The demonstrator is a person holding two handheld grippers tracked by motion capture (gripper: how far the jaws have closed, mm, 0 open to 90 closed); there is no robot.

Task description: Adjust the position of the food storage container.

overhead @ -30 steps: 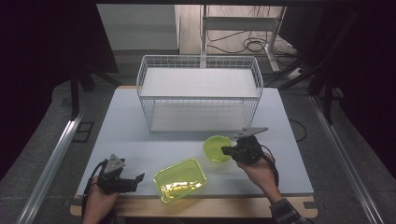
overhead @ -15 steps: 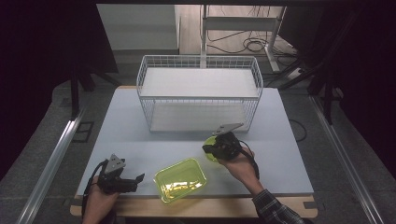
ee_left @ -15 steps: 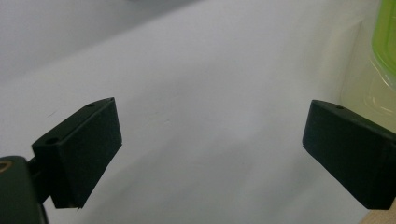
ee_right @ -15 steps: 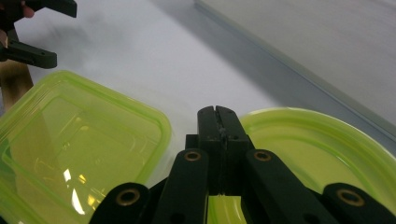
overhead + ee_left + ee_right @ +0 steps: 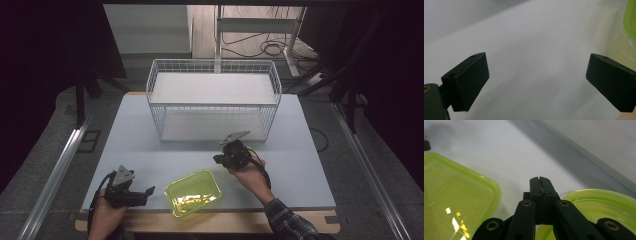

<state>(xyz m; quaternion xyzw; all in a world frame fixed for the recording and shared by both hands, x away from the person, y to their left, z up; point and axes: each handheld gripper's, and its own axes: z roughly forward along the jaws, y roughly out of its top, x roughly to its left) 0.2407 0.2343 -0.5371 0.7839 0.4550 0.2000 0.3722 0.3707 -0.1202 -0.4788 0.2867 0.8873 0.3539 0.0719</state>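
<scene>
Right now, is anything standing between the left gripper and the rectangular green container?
Nothing visible. Only bare table separates the left gripper, jaws open, from the rectangular green container.

Translucent lime-green rectangular plastic container [image 5: 194, 192], glossy, with bright glints on its smooth base; translucent lime-green round plastic lid [image 5: 599, 205] of the same shiny finish. Pale grey matt tabletop [image 5: 150, 150], smooth, edged in bare light wood along the near side; white wire basket [image 5: 212, 102] of thin coated metal. Matt black plastic on the left gripper [image 5: 536, 82] and right gripper [image 5: 541, 185], with brass-coloured rivets on the latter.
</scene>
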